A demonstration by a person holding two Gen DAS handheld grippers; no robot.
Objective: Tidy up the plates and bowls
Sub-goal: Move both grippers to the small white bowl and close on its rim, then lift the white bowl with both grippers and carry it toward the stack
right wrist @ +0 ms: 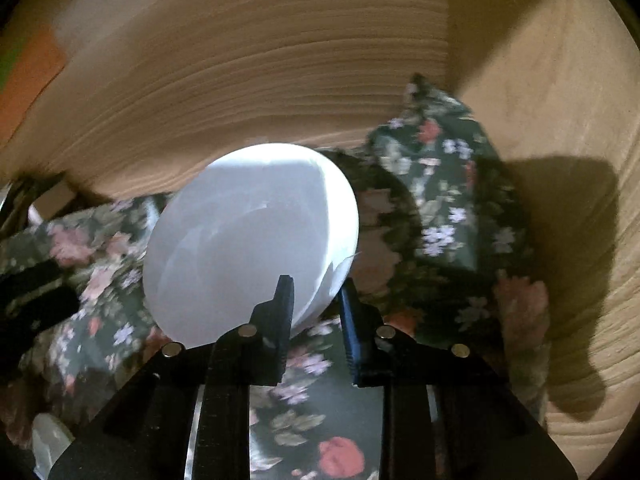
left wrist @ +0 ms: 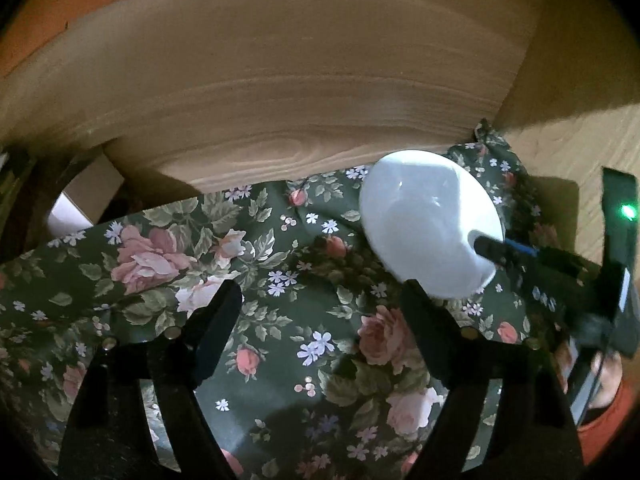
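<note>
The right gripper (right wrist: 314, 298) is closed on the near rim of a white bowl (right wrist: 248, 240), one finger inside the wall and one outside. The bowl hangs tilted just ahead of the fingers, above the floral cloth (right wrist: 440, 200), and it is empty. It looks glazed, so probably stiff, smooth, slippery and easy to chip; a rim hold seems the only possible place. The left gripper (left wrist: 320, 300) is wide open and holds nothing; the bowl (left wrist: 428, 220) is ahead to its right.
</note>
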